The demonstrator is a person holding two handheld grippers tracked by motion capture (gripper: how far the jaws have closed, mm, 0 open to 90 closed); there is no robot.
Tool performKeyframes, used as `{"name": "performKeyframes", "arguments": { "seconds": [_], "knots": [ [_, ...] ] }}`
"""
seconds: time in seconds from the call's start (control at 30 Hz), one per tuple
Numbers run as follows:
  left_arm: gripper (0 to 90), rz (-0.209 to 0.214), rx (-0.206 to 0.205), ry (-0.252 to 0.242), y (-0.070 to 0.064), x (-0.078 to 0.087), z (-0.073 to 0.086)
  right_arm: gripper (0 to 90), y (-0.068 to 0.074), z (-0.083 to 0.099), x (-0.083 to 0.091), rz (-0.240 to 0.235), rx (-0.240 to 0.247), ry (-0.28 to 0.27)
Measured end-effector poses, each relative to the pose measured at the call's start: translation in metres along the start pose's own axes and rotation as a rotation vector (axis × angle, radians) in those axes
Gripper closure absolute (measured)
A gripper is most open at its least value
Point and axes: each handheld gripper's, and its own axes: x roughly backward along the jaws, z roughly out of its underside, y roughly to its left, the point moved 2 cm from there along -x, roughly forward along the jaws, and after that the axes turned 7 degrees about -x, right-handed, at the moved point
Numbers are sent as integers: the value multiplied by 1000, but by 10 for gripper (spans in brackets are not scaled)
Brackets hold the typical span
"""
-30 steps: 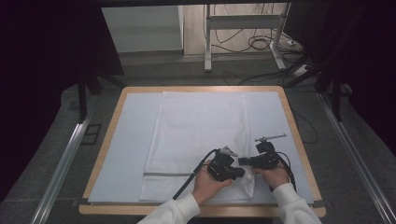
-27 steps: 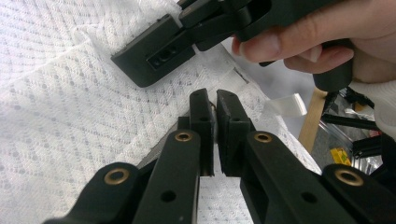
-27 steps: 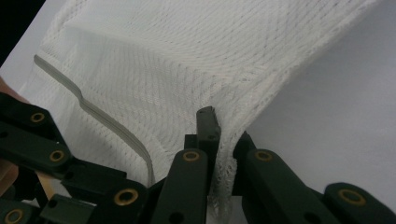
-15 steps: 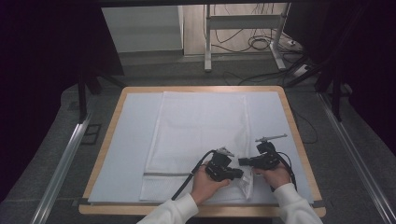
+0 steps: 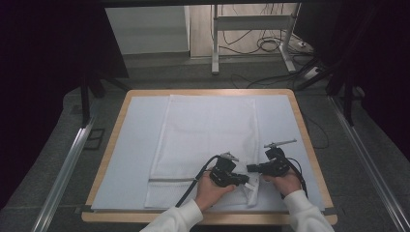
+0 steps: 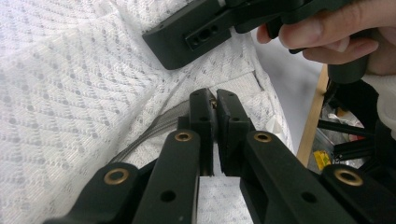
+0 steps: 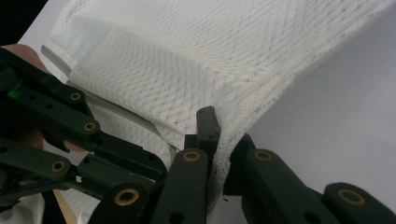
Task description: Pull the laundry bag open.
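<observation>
The white mesh laundry bag (image 5: 208,140) lies flat on the pale-covered wooden desk (image 5: 300,121); the left hand-held gripper (image 6: 212,105) pinches its zipper pull, the right hand-held gripper (image 7: 219,140) clamps the near corner's mesh edge.

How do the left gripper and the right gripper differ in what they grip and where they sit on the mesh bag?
The left gripper is shut on the grey zipper band of the mesh bag; the right gripper is shut on the bag's white side edge. In the high view the left gripper lies over the bag's near right corner, while the right gripper reaches in from beside it. Both pinch fabric, jaws pointing toward each other.
</observation>
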Motion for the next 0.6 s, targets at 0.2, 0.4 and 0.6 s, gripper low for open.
{"name": "performKeyframes", "arguments": {
  "seconds": [0.2, 0.4, 0.6],
  "knots": [
    [866, -9, 9, 5, 4, 1, 2, 877, 0, 1, 0, -1, 6, 5],
    [866, 8, 30, -7, 7, 3, 4, 877, 0, 1, 1, -7, 9, 6],
    [866, -1, 29, -3, 8, 2, 4, 877, 0, 1, 0, -4, 13, 10]
  ]
}}
